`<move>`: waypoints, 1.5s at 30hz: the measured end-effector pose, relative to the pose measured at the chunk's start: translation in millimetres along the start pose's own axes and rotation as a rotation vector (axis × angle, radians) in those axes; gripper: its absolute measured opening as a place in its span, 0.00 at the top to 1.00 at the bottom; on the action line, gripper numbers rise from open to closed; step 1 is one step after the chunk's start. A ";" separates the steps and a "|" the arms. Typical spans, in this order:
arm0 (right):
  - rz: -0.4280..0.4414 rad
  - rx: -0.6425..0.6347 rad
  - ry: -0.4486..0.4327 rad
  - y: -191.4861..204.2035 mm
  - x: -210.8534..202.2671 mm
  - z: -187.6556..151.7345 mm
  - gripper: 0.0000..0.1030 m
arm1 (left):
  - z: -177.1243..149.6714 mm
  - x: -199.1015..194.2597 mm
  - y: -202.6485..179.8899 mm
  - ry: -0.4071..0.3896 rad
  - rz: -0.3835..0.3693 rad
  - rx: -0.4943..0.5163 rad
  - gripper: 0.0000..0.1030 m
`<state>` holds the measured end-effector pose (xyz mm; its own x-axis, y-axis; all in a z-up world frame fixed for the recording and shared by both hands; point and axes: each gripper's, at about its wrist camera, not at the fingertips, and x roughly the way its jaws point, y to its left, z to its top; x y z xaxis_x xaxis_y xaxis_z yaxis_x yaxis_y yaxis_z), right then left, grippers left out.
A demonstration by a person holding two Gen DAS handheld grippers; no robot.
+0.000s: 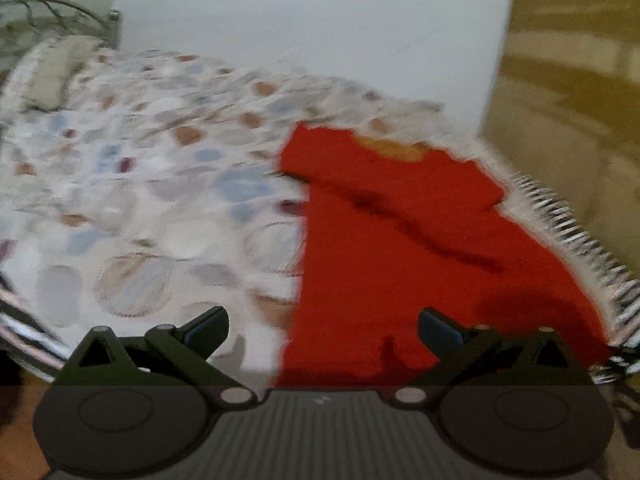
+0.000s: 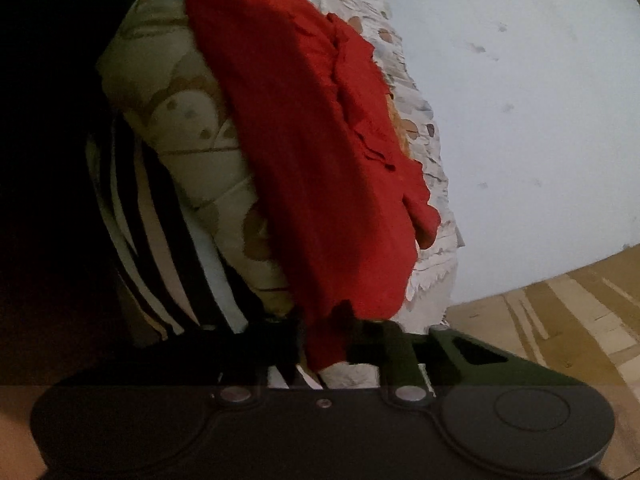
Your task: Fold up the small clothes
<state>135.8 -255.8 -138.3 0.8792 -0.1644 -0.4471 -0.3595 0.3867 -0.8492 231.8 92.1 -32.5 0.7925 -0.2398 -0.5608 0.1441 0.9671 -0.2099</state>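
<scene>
1. We hold our left gripper point(image 1: 323, 326) above the near edge of the bed with its two fingers spread wide, and nothing sits between them.
2. The red garment point(image 1: 400, 248) lies spread on the patterned bedspread point(image 1: 132, 184), towards the bed's right side in the left wrist view, with its near hem running under the right-hand finger of that gripper.
3. A dark crease crosses the garment diagonally, and an orange patch shows at its far neckline; the view is blurred, so we cannot make out more detail there.
4. Our right gripper point(image 2: 326, 344) has its fingers drawn close together on a corner of the red garment point(image 2: 304, 152), and the cloth passes down between them.
5. In the right wrist view the garment runs away from that pinch across the bedspread point(image 2: 188, 128), with a ruffled edge along its right side.
6. A black-and-white striped fabric point(image 2: 160, 264) shows beneath the bedspread at the bed's edge, and the same stripes point(image 1: 576, 236) line the bed's right edge in the left wrist view.
7. A pale wall point(image 1: 320, 24) stands behind the bed, and a wood-patterned floor point(image 2: 560, 320) lies beside it.
</scene>
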 end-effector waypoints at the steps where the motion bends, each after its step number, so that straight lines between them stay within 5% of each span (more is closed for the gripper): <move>1: 0.000 0.019 -0.006 -8.2 -2.2 1.5 0.96 | -2.6 -2.4 -4.1 -0.014 -0.051 0.000 0.00; 8: 0.214 0.395 -0.046 -102.8 -10.7 26.7 0.96 | -24.0 -1.8 -64.6 -0.082 -0.260 0.205 0.00; 12: 0.319 0.565 -0.099 -153.7 -8.0 38.2 0.96 | -43.9 12.0 -107.8 -0.078 -0.284 0.338 0.00; 17: 0.430 0.720 -0.105 -195.4 0.8 48.4 0.96 | -61.3 43.7 -162.0 -0.074 -0.125 0.515 0.00; 20: 0.451 0.759 -0.112 -206.9 -1.1 49.5 0.96 | -58.3 64.8 -169.1 -0.059 -0.067 0.498 0.01; 25: 0.440 0.823 -0.134 -214.9 -5.4 46.0 0.96 | -48.8 72.8 -141.1 -0.032 0.042 0.386 0.17; 35: 0.361 0.900 -0.200 -219.0 -24.0 34.9 0.97 | -60.2 41.8 -73.3 -0.020 0.287 0.461 0.36; 39: 0.342 0.925 -0.186 -216.0 -25.0 29.2 0.97 | -53.9 33.6 -49.5 -0.003 0.232 0.412 0.67; 45: 0.306 0.919 -0.146 -196.5 -27.1 23.0 0.97 | -57.8 13.3 -53.6 -0.142 0.206 0.560 0.84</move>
<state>189.9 -306.5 47.1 0.8406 0.1505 -0.5203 -0.2495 0.9603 -0.1252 200.3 32.2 -75.0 0.9027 -0.0663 -0.4250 0.2384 0.8996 0.3660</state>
